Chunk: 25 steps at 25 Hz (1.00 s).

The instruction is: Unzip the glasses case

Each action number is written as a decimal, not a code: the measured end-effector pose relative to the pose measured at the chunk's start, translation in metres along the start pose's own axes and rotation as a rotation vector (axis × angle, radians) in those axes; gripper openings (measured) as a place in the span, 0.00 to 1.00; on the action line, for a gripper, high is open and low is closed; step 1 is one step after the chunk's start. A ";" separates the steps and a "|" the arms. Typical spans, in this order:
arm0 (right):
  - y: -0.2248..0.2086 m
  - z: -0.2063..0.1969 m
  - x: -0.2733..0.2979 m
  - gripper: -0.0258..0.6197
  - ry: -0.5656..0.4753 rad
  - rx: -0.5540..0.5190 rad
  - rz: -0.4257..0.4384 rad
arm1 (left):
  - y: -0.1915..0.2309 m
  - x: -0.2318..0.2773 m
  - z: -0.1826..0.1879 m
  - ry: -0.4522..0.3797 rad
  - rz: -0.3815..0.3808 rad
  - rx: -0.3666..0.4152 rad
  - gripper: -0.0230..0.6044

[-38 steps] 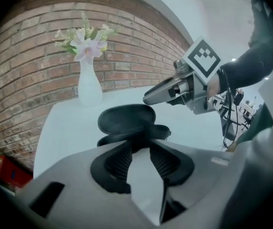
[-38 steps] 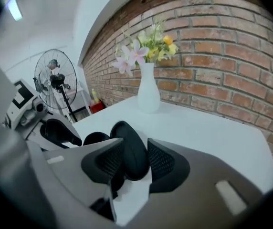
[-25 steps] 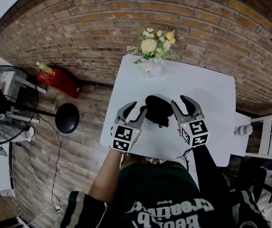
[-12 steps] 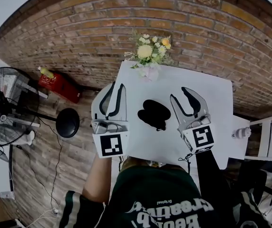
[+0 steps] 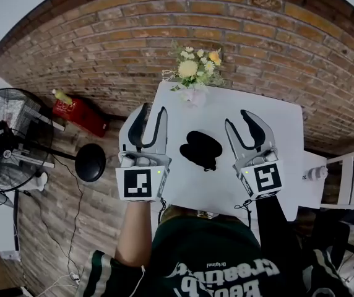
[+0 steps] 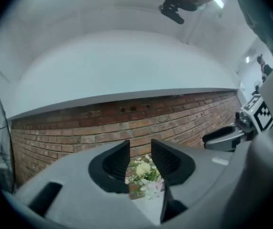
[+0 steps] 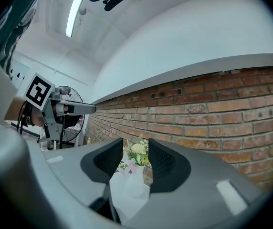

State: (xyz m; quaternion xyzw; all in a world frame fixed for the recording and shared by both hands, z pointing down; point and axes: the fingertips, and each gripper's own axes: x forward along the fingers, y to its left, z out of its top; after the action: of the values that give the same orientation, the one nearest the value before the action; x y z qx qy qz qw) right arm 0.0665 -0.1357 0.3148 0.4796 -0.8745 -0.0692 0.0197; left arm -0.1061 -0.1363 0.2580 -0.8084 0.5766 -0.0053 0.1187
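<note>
While both tools hang high over the white table (image 5: 276, 129), step in hand: nobody is on the case, so I read this as a pause away from the work.
Glasses case (image 5: 200, 147): black, lying mid-frame in the head view, between the two grippers and touched by neither. The zip is too small to read (shut or run open, I can't call it).
Left gripper (image 5: 151, 111): jaws spread and just been opening, nothing between them. Beyond them are only the brick wall (image 6: 79, 128) and the flowers (image 6: 143, 171).
Right gripper (image 5: 238, 117): jaws apart, empty too, pointing at the same wall.
Next move: if the zip is shut, both tools need to come down, one to pin the case and the other to pinch the zip's small pull.
</note>
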 end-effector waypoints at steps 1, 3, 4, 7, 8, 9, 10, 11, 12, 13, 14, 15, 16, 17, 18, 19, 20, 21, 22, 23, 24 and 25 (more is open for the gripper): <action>0.000 -0.001 -0.002 0.32 0.001 0.001 -0.001 | -0.002 -0.001 -0.001 0.002 -0.010 0.009 0.27; 0.002 -0.002 -0.004 0.32 -0.002 0.002 0.003 | -0.002 -0.003 0.000 -0.003 -0.012 0.024 0.26; 0.003 -0.002 -0.004 0.32 -0.003 0.000 0.005 | -0.001 -0.004 -0.001 0.000 -0.011 0.025 0.25; 0.005 -0.003 -0.005 0.32 0.005 -0.003 0.011 | -0.004 -0.006 -0.006 0.016 -0.019 0.026 0.21; 0.006 -0.004 -0.005 0.32 0.007 -0.001 0.014 | -0.004 -0.007 -0.008 0.023 -0.021 0.027 0.18; 0.007 -0.005 -0.004 0.30 0.010 0.002 0.018 | -0.004 -0.007 -0.010 0.029 -0.019 0.029 0.15; 0.008 -0.006 -0.003 0.26 0.014 0.003 0.022 | -0.004 -0.007 -0.011 0.033 -0.016 0.031 0.08; 0.009 -0.007 -0.002 0.21 0.018 0.003 0.025 | -0.004 -0.006 -0.012 0.035 -0.012 0.030 0.04; 0.010 -0.008 -0.002 0.20 0.021 0.003 0.026 | -0.004 -0.005 -0.013 0.037 -0.010 0.025 0.04; 0.010 -0.008 -0.001 0.15 0.024 0.001 0.026 | -0.004 -0.005 -0.014 0.040 -0.009 0.021 0.04; 0.011 -0.008 -0.001 0.08 0.027 -0.001 0.027 | -0.003 -0.005 -0.014 0.041 -0.006 0.019 0.04; 0.011 -0.008 -0.001 0.06 0.029 -0.004 0.029 | -0.002 -0.005 -0.014 0.040 0.000 0.020 0.04; 0.012 -0.008 -0.001 0.06 0.032 -0.008 0.032 | 0.000 -0.006 -0.014 0.035 0.008 0.023 0.04; 0.012 -0.008 -0.001 0.06 0.035 -0.011 0.033 | 0.002 -0.006 -0.013 0.030 0.015 0.026 0.04; 0.012 -0.008 -0.001 0.06 0.037 -0.010 0.035 | 0.004 -0.007 -0.012 0.026 0.021 0.026 0.04; 0.012 -0.008 -0.001 0.06 0.037 -0.008 0.038 | 0.005 -0.007 -0.013 0.025 0.025 0.022 0.04; 0.012 -0.008 0.000 0.06 0.037 -0.005 0.040 | 0.007 -0.008 -0.013 0.026 0.027 0.020 0.04; 0.013 -0.008 0.000 0.06 0.037 -0.005 0.042 | 0.007 -0.008 -0.014 0.028 0.027 0.019 0.04; 0.013 -0.008 0.000 0.06 0.037 -0.006 0.042 | 0.007 -0.007 -0.015 0.031 0.025 0.017 0.04; 0.013 -0.008 0.000 0.06 0.037 -0.012 0.040 | 0.007 -0.007 -0.016 0.033 0.023 0.016 0.04; 0.013 -0.008 0.000 0.06 0.039 -0.020 0.036 | 0.006 -0.007 -0.017 0.034 0.021 0.017 0.04; 0.013 -0.008 0.000 0.06 0.041 -0.029 0.032 | 0.005 -0.007 -0.017 0.034 0.019 0.019 0.04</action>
State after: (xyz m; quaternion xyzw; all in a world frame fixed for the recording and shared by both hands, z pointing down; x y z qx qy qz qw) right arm 0.0566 -0.1303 0.3247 0.4666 -0.8804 -0.0717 0.0457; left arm -0.1160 -0.1349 0.2743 -0.8016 0.5860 -0.0235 0.1165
